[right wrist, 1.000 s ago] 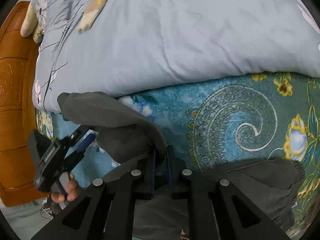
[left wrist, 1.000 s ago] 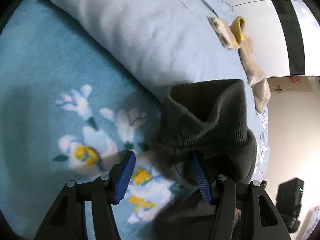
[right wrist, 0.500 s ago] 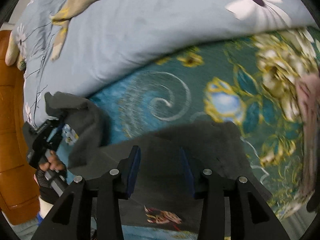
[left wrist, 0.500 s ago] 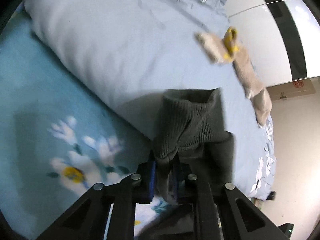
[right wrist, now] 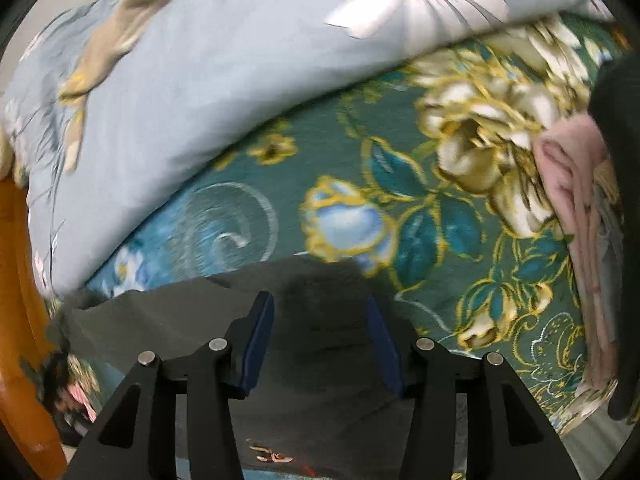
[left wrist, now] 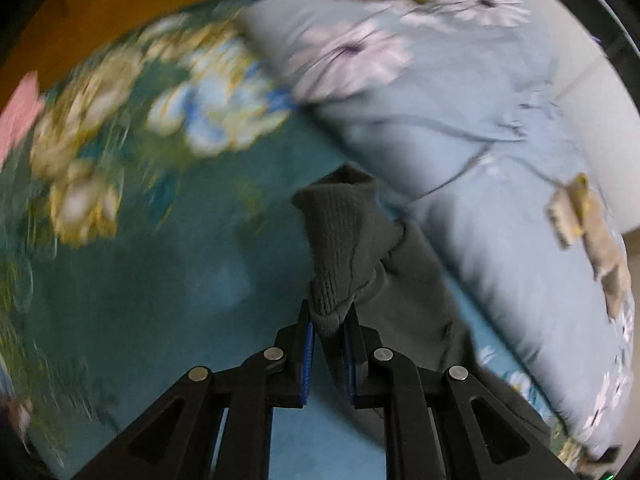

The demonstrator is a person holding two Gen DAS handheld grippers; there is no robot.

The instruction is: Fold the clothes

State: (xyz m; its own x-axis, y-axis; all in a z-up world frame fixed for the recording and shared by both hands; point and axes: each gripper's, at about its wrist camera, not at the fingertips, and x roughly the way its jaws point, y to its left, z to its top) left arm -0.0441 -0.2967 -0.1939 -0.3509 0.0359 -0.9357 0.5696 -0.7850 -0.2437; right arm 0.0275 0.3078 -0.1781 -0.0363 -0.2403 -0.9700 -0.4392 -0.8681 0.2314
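A dark grey sweatshirt lies on the teal flowered blanket [left wrist: 168, 280]. In the left wrist view my left gripper [left wrist: 329, 322] is shut on its ribbed cuff [left wrist: 340, 240]; the sleeve trails back and right from the fingers. In the right wrist view the sweatshirt's body [right wrist: 312, 320] lies flat under my right gripper [right wrist: 318, 316], which is open and empty just above the cloth. A small print shows near the garment's near edge [right wrist: 272, 457].
A pale blue flowered duvet [left wrist: 500, 152] [right wrist: 200, 80] is heaped along the far side. A tan plush toy [left wrist: 592, 236] lies on it. Folded pink clothes [right wrist: 576, 220] and a dark garment [right wrist: 624, 160] sit at the right. An orange wooden bed frame [right wrist: 16, 320] runs along the left.
My left gripper closed on the cuff, then swung with it across the blanket; that view is blurred. My right gripper opened, let go of the sweatshirt and moved right over its body.
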